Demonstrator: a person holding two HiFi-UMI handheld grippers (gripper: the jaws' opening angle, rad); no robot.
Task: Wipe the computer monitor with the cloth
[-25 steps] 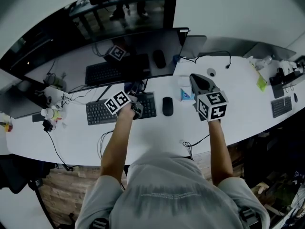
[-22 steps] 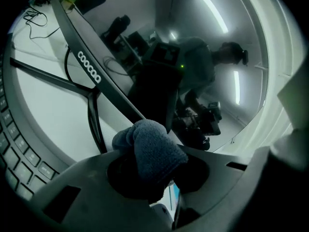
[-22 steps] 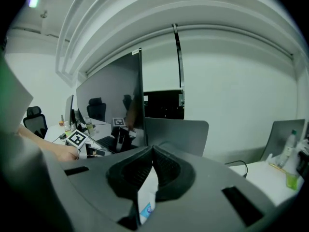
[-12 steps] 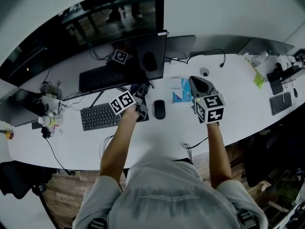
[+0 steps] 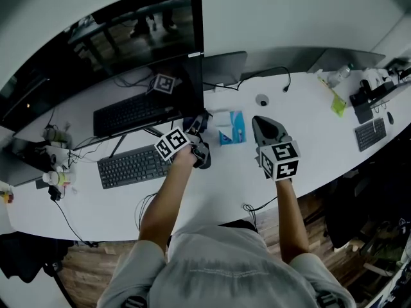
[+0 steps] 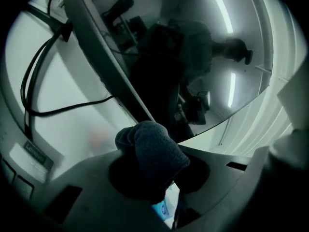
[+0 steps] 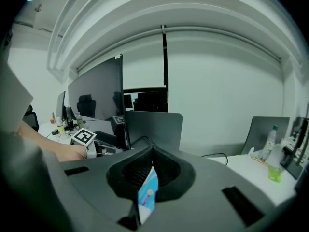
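Note:
The big black monitor stands at the back left of the white desk, and its screen mirrors the keyboard. My left gripper is at the monitor's lower right corner. In the left gripper view it is shut on a dark cloth, close to the glossy screen and its lower edge. My right gripper hovers over the desk to the right, shut and holding nothing. A blue and white packet lies between the two grippers, and a strip of it shows below the right gripper's closed jaws.
A black keyboard lies left of my left gripper. Small bottles and cables crowd the desk's left end. A grey panel stands behind the packet. Another keyboard and gear sit far right. A cable hangs over the front edge.
My left gripper has moved right, off the keyboard's end, to the monitor's lower right corner. The mouse has passed out of sight under it. The right gripper has hardly moved.

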